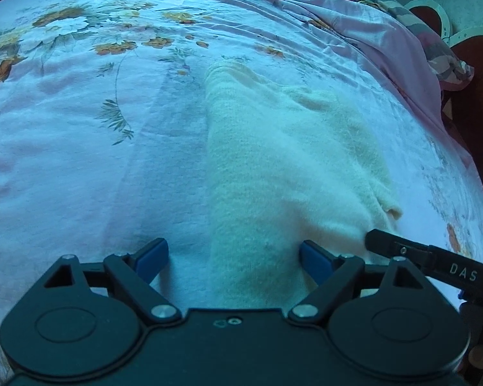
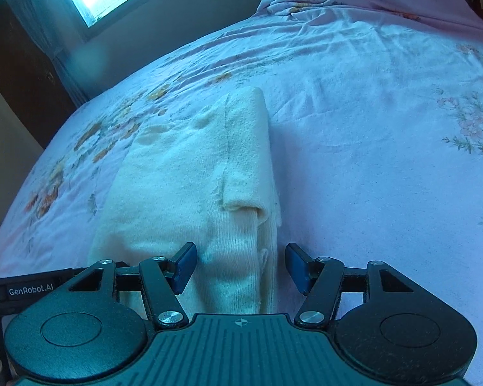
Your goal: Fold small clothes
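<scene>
both jaws wide: left gripper (image 1: 233, 257), right gripper (image 2: 240, 265) straddling cream knitted garment (image 2: 193, 177) hem on floral bedsheet (image 2: 370, 128); pinch evenly, lift together.

L tongs (image 1: 234, 259), R tongs (image 2: 241, 265) agape (both low).

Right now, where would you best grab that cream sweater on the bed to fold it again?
Probably by its near hem. The sweater lies as a long strip running away from both grippers, sleeve folded on top. The right gripper and left gripper are open, each straddling a near corner; pinch from the near side and carry the hem away.
</scene>
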`<state>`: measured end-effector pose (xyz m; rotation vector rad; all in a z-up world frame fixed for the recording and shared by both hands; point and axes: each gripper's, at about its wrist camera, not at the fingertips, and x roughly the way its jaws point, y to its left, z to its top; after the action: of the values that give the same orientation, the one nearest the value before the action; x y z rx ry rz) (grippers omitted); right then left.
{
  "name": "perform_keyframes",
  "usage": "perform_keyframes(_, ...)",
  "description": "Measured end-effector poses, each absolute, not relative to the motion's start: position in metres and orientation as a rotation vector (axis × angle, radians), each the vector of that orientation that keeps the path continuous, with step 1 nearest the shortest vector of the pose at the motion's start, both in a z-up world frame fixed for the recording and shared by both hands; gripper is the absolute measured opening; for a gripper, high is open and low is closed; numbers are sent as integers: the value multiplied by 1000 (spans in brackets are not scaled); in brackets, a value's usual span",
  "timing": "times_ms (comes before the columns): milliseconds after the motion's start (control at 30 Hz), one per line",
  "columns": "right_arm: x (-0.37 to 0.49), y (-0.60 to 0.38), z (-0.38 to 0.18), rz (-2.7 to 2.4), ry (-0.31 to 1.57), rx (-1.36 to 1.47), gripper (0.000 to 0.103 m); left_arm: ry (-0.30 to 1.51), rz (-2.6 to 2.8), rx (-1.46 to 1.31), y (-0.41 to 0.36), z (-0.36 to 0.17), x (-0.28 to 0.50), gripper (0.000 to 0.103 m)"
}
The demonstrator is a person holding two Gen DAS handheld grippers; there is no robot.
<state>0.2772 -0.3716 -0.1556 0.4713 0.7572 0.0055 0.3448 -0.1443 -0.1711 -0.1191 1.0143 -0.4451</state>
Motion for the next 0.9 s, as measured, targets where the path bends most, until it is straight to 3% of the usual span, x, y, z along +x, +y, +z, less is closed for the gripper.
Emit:
perform_keyframes(200,296,-387,-164,47,759,580,60,1024,-476,-183,-147,-175,359,78)
perform_keyframes(367,309,-396,-174,71,754,667,60,1022,-514,-212,-154,-180,365,59)
perform_keyframes(567,315,-395,-179,70,749,690,31,1008,-504,-203,-159,-179,363,48)
perform_keyframes(900,324,-392,-181,68,764,682,37,994,-488,-136,-167,-174,359,46)
